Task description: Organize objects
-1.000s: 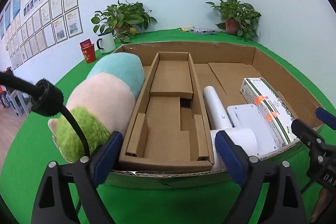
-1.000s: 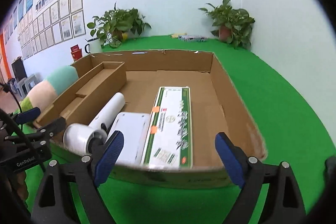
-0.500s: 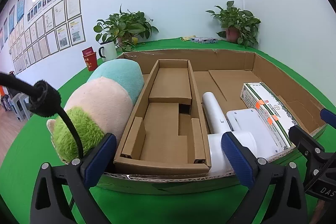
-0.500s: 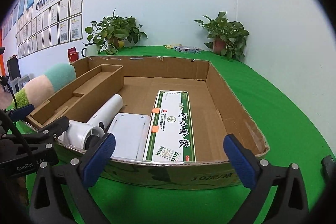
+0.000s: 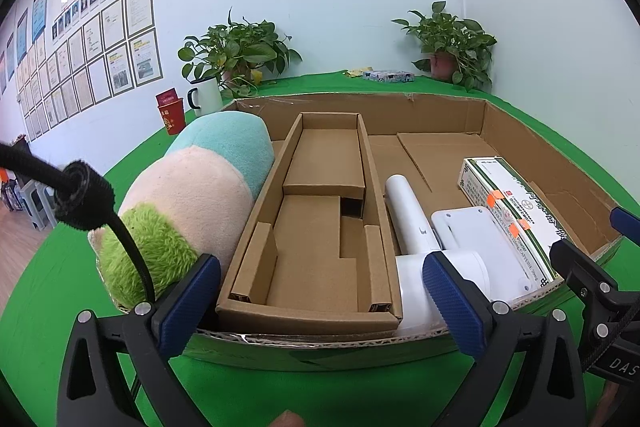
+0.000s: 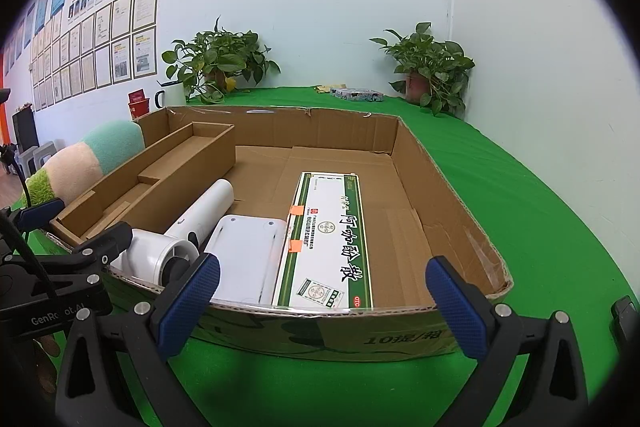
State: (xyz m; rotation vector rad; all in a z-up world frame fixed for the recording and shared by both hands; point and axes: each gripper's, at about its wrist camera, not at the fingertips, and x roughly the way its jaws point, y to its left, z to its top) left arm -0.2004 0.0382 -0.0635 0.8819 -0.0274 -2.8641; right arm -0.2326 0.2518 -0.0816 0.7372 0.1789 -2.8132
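The cardboard tray [image 5: 400, 111] is filling the middle of the left wrist view, sitting on the green cloth [image 5: 60, 307]. Inside it, centre frame, a narrow cardboard insert [image 5: 320, 227] is lying lengthwise. To its right a white hair dryer [image 5: 408, 215] is lying with its barrel toward the lower edge, touching a flat white device [image 5: 472, 231], and a green-and-white medicine box [image 5: 512, 203] is resting at the right. A plush toy [image 5: 192, 203] is lying at the left, against the tray's outer wall. The left gripper [image 5: 324, 299] is hovering low in the frame before the tray's near rim; its jaws have just been opening and are standing spread wide with nothing pinched.

In the right wrist view the cardboard tray [image 6: 404, 143] is again occupying the centre. The medicine box [image 6: 332, 239] is lying mid-frame, beside the flat white device [image 6: 248, 251] and the hair dryer [image 6: 172, 251] at lower left. The cardboard insert [image 6: 160, 175] is running toward the upper left, with the plush toy [image 6: 80, 163] beyond it. The right gripper [image 6: 324, 299] is hanging at the bottom; its jaws have just been opening and are gaping wide, gripping nothing. The left gripper [image 6: 60, 227] is showing at the left edge.
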